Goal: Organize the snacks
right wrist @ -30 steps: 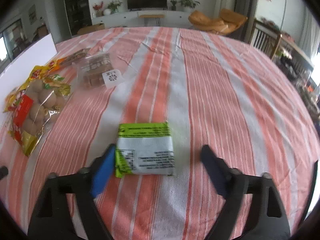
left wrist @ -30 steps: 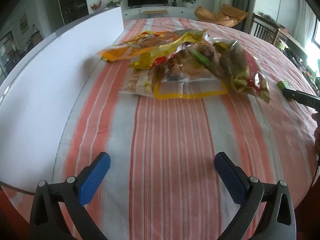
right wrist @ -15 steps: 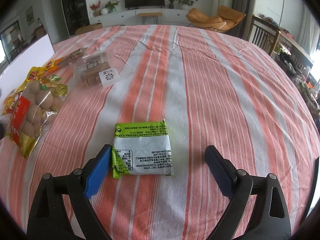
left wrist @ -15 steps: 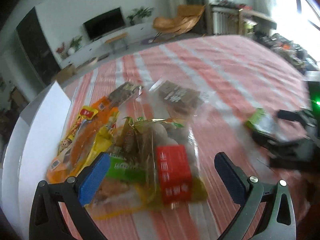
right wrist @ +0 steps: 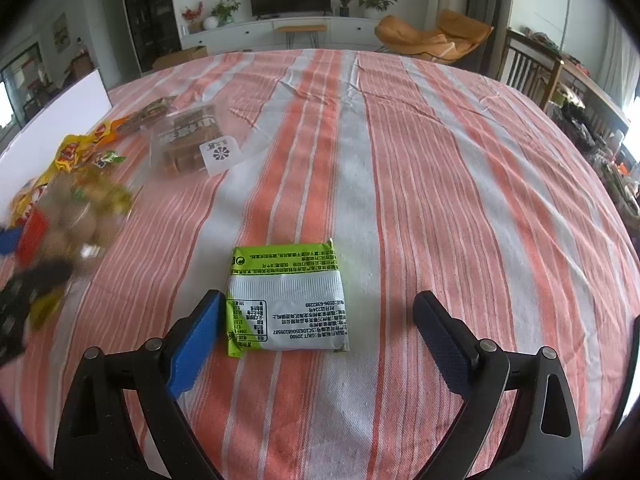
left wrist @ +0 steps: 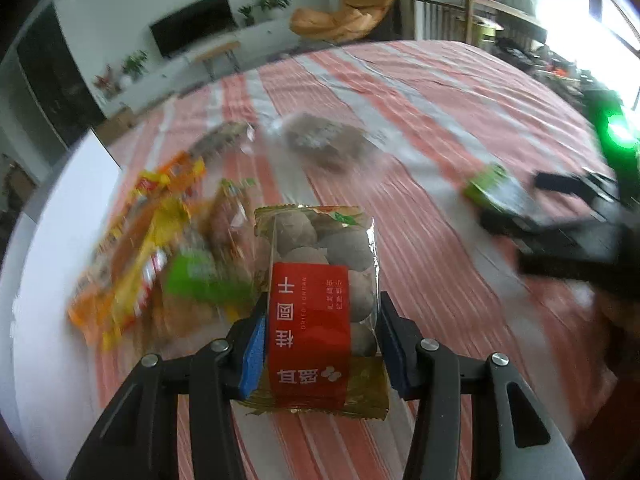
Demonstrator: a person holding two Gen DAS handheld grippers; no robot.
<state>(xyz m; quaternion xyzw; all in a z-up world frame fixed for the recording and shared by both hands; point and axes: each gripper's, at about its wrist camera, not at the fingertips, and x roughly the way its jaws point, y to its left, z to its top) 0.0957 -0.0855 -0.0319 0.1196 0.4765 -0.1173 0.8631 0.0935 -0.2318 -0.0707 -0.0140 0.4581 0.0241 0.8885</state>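
Observation:
My left gripper (left wrist: 320, 320) is closing on a clear bag of brown dried longan with a red label (left wrist: 316, 264). Both blue pads press its sides, and the bag stands upright between them just above the striped cloth. In the right wrist view this gripper shows as a blur at the left edge (right wrist: 16, 280). My right gripper (right wrist: 318, 300) is opening. A green and white snack packet (right wrist: 286, 308) lies flat on the cloth between its fingers, close to the left pad (right wrist: 196, 336) and untouched by either. The left wrist view shows the same packet (left wrist: 488, 184), blurred.
A pile of yellow, orange and green snack bags (left wrist: 152, 248) lies left of the held bag. A clear pack of brown pieces (right wrist: 192, 144) sits farther back. A white board (right wrist: 52, 120) stands along the left edge of the round table (right wrist: 440, 160). Wooden chairs stand beyond its right side.
My left gripper swung from bare cloth over the snack pile and closed from wide open onto the longan bag. The right gripper stayed put while its jaws widened around the green packet.

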